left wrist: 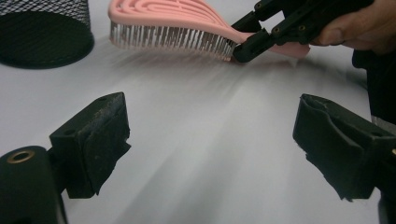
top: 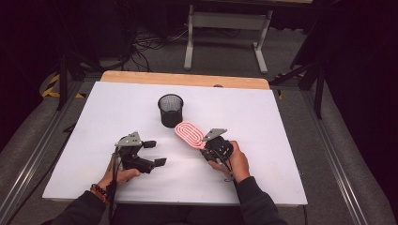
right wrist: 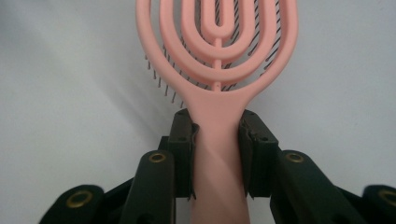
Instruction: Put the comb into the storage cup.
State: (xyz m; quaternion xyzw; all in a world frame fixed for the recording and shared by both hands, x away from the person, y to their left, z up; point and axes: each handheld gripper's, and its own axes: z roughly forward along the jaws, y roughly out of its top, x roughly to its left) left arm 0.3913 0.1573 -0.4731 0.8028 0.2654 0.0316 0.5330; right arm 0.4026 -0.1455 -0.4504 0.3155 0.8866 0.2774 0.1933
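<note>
The table (top: 263,140) carries a white top with a bare wooden strip along its far edge. A black mesh cup (top: 170,110) stands upright near the middle of the top, toward the far edge. The pink brush (top: 189,133) lies just on the near-right side of the cup, its oval head pointing at the cup and its bristles facing down at the top; whether head and cup touch cannot be told. The right gripper (top: 205,141), held in the person's right hand (top: 237,161) near the middle of the top, has its jaws clamped on both sides of the brush handle, pads pressing on it. The left gripper (top: 155,153), held in the left hand (top: 121,176) toward the near-left part of the top, has its jaws spread wide with nothing between them, and points toward the brush.
</note>
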